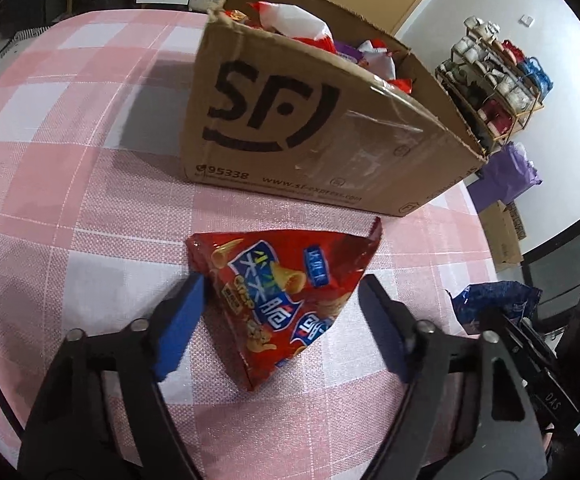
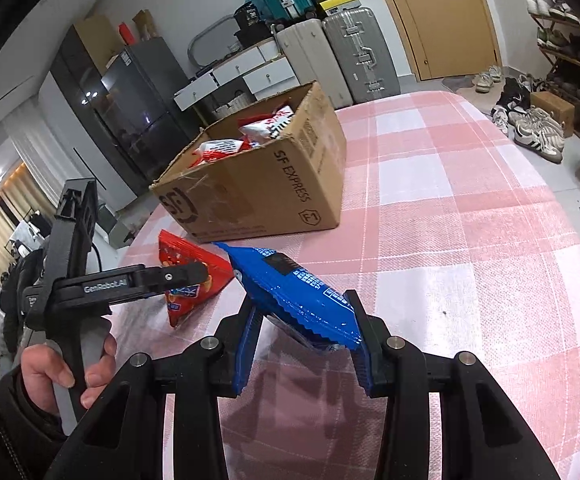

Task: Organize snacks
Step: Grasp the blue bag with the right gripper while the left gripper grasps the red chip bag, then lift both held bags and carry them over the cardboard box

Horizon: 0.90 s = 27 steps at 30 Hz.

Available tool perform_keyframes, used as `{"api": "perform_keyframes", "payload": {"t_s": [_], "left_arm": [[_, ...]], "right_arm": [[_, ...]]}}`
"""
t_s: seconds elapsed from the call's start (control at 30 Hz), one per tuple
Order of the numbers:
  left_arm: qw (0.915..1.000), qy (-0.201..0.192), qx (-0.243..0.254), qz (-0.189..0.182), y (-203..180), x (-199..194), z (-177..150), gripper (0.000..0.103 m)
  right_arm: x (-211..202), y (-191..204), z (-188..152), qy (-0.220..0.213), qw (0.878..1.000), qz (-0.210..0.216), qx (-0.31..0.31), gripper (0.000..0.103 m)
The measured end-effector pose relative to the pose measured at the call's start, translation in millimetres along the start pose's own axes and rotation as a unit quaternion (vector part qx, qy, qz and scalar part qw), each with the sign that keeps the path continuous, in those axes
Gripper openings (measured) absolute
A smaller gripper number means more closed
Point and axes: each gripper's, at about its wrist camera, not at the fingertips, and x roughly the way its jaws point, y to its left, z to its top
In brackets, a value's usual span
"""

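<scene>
Left gripper (image 1: 279, 304): jaws part open astride red snack bag (image 1: 285, 300); pad contact unclear.
Right gripper (image 2: 302, 332): clamped on blue snack bag (image 2: 294, 292).
Red bag: before SF cardboard box (image 1: 310, 128).
Box contents: partly hidden.

A cardboard box (image 1: 290, 120) stands on the table (image 1: 69, 140) with snack packs (image 1: 290, 20) inside it. Just in front of the box a chip bag (image 1: 285, 300) lies on the table, between the fingers of the left gripper (image 1: 279, 312). To its right, a second bag (image 2: 302, 296) sits in the right gripper (image 2: 302, 344), above the table.
</scene>
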Motion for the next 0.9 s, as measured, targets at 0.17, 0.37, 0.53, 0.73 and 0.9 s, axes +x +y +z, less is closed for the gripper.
{"api": "perform_keyframes", "payload": {"t_s": [0.17,0.37,0.53,0.73,0.9], "left_arm": [[0.9998,-0.005,0.016,-0.014,-1,-2,0,0.055],[0.9987,-0.011,0.033,-0.037,-4,-4,-1,0.042],[0.998,-0.026,0.045,-0.036,-12,-14,-2,0.041],[0.9975,-0.037,0.05,-0.035,-18,-29,0,0.041],[0.9968,-0.042,0.058,-0.037,-18,-45,-6,0.041]], "right_arm": [[-1,11,2,0.0,1.0,-0.007,-0.012,0.041],[-4,18,0,0.001,1.0,-0.012,-0.021,0.041],[-9,19,-2,-0.003,1.0,-0.014,-0.022,0.041],[-14,20,-5,-0.007,1.0,-0.013,-0.021,0.041],[-17,24,-6,-0.01,1.0,-0.012,-0.024,0.041]]}}
